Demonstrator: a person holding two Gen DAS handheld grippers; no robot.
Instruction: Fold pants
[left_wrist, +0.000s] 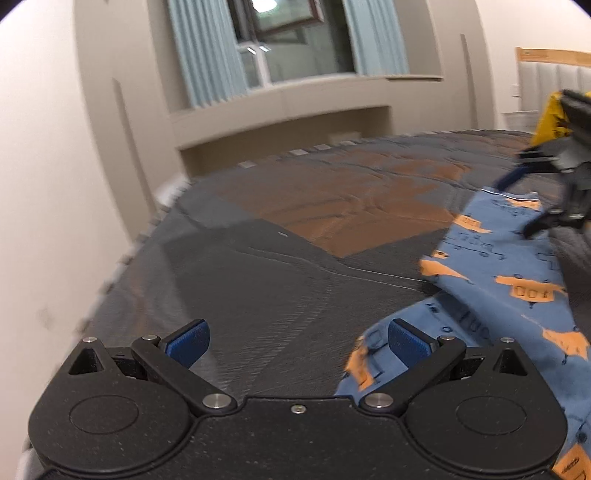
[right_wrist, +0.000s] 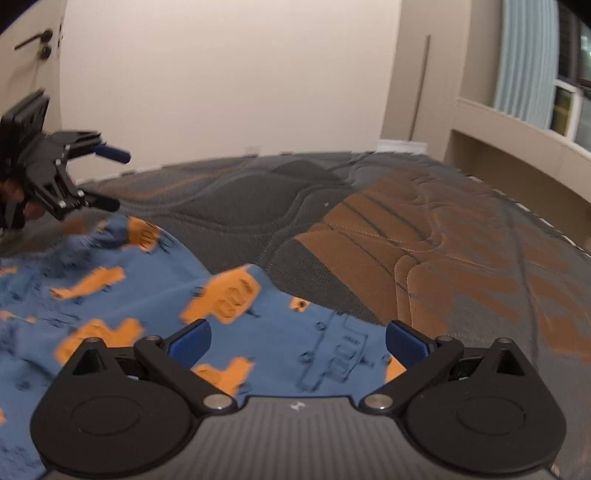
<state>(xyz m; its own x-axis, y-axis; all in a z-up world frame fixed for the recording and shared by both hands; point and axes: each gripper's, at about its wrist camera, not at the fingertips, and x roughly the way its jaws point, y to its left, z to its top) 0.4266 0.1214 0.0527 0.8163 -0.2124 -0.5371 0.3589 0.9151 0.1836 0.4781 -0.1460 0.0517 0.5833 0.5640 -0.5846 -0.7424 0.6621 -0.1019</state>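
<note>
Blue pants with orange prints lie on a grey and orange quilted mattress. In the left wrist view they fill the lower right. My left gripper is open and empty above the mattress, its right finger over the pants' left edge. My right gripper shows at the right edge, open over the far end of the pants. In the right wrist view the pants spread across the lower left. My right gripper is open above them. My left gripper shows at far left, open.
The mattress runs to a cream wall on the left and a window ledge with blue curtains at the far end. A door with a handle is at the upper left. A yellow cloth and headboard stand at the right.
</note>
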